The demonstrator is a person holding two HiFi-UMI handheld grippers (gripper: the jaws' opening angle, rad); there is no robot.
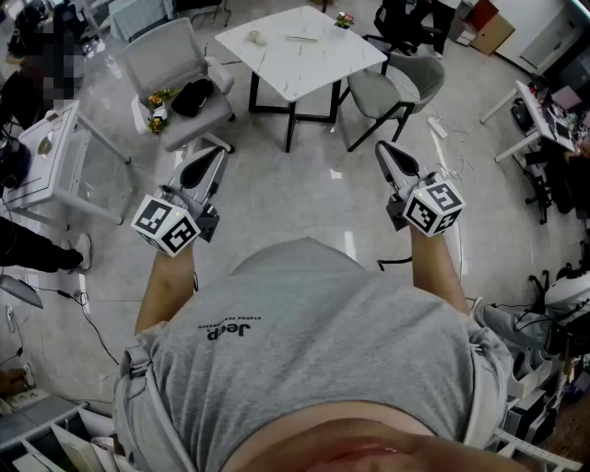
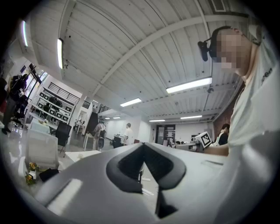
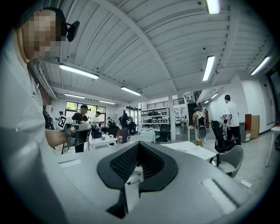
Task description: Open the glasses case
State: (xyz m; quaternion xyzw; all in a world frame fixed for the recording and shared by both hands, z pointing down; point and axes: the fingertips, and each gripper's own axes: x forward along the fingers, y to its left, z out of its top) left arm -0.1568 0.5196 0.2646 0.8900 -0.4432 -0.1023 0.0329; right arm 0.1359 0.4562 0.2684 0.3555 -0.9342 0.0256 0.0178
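Note:
I cannot make out a glasses case for certain in any view. A white table (image 1: 318,64) stands ahead across the floor. It carries a small pale object (image 1: 256,38), a thin flat strip (image 1: 300,38) and a little flower pot (image 1: 344,18). My left gripper (image 1: 210,157) is held out level at the left, its jaws together and empty. In the left gripper view the left gripper (image 2: 143,145) has its tips meeting. My right gripper (image 1: 385,152) mirrors it at the right. The right gripper (image 3: 138,144) is likewise shut on nothing. Both hover over bare floor, well short of the table.
A grey chair (image 1: 171,64) left of the table holds a black bag (image 1: 191,97) and flowers (image 1: 157,103). Another grey chair (image 1: 401,88) stands at the table's right. A white cart (image 1: 55,161) is at the far left, desks and cables at the right. People stand farther back.

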